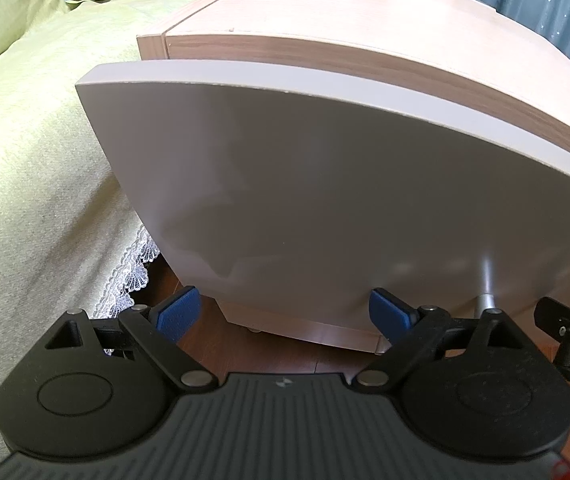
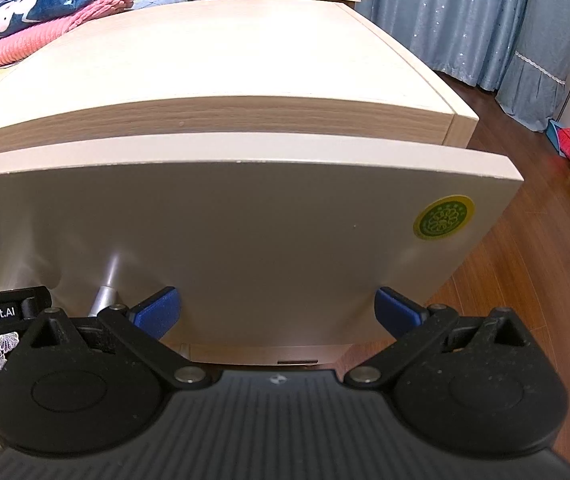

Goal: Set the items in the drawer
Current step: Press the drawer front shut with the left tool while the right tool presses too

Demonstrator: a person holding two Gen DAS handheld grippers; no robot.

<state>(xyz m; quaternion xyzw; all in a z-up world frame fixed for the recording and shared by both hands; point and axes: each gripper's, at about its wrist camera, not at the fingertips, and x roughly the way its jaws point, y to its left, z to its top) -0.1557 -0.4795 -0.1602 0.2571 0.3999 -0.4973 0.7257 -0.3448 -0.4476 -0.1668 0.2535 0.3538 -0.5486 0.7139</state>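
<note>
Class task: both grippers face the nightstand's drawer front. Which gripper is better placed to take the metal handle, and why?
Slight edge to the right gripper: the metal handle sits just beside its left fingertip. For the left gripper, the handle lies further outside its right finger. Both stand open, holding nothing.

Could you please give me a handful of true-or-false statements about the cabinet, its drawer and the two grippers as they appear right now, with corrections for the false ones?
1. The left gripper holds an item. False: its blue fingers are spread with nothing between them.
2. The drawer front stands slightly out from the cabinet. True.
3. A round green and yellow sticker sits on the drawer front. True.
4. The right gripper is clamped shut. False: its jaws are wide open.
5. A silver handle sticks out of the drawer front. True.
6. The folded blankets lie on the cabinet top. False: they lie on the bed beside it.
</note>
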